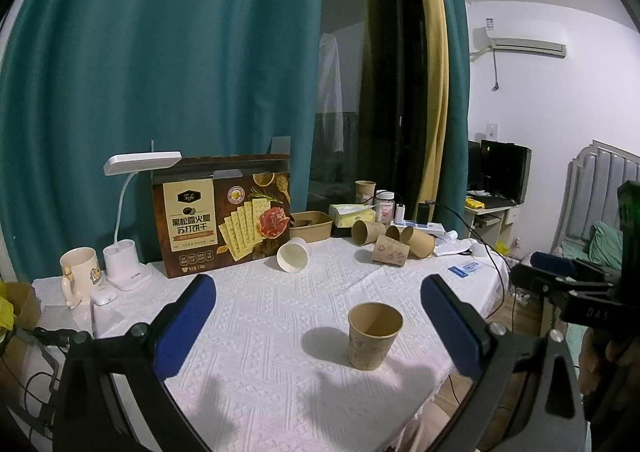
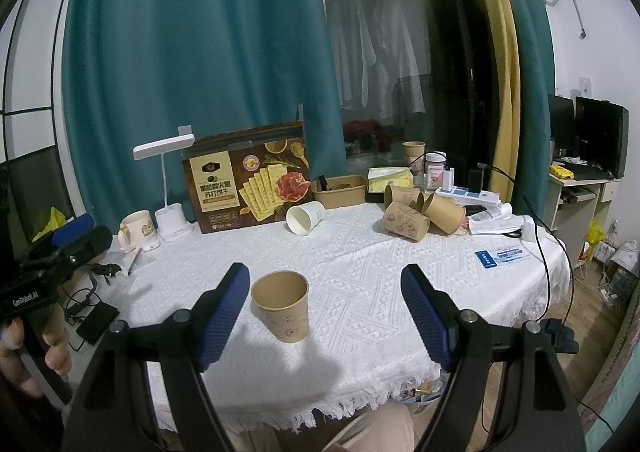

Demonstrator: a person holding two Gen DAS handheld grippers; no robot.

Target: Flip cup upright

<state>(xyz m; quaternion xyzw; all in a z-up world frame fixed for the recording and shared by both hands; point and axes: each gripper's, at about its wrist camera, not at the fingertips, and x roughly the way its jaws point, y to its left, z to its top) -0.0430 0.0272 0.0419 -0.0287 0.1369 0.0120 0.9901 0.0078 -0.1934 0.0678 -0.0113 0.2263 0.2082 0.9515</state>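
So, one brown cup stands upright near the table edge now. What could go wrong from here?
1. The upright brown cup stands close beside the right tool's left finger; a sideways move could tip it again.
2. The white cup lies on its side with nothing blocking it, so it may roll when nudged.
3. The brown cups in the pile touch each other; pulling one out may shift the others.

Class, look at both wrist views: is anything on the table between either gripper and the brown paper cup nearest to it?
Nothing visible. The brown paper cup stands upright on bare tablecloth, ahead of the open right gripper and the open left gripper. The white cup and the tipped brown cups lie farther back.
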